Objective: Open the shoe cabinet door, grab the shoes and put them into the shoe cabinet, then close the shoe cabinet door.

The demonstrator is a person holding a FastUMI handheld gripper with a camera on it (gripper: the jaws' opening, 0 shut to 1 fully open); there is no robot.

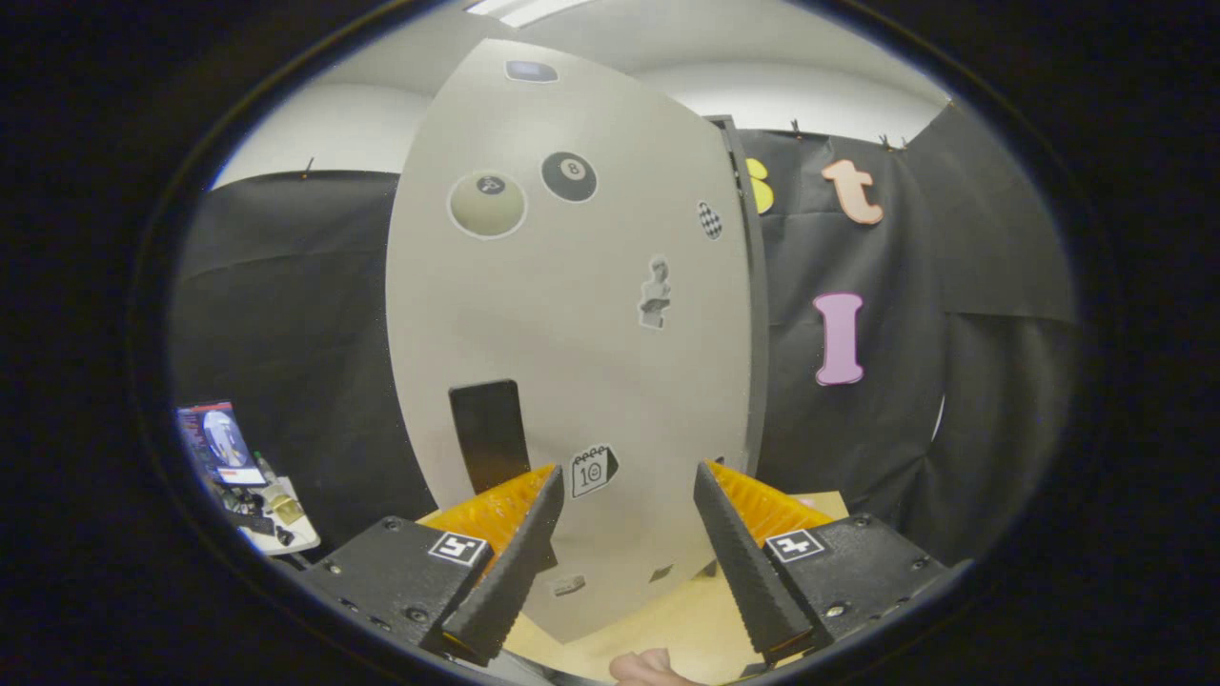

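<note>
Cabinet door (572, 314), pale grey and dotted with stickers, stands just ahead of the tool (624, 534) in the gripper view, with a dark rectangular handle (489, 433) low on its face, just beyond the tool's left finger. The tool's fingers are spread wide apart and hold nothing; the door's lower part shows in the gap between them. The door's right edge meets a dark frame (753, 314), so it looks shut or nearly so, and the step in hand appears to be opening it. The next move likely calls for shifting the tool leftward to bring the handle between the fingers, then closing on it and pulling. The cabinet's inside is hidden behind the door, so its contents cannot be told. A light wooden counter (686, 624) lies beneath the fingers, and part of a hand (648, 667) shows below them.
</note>
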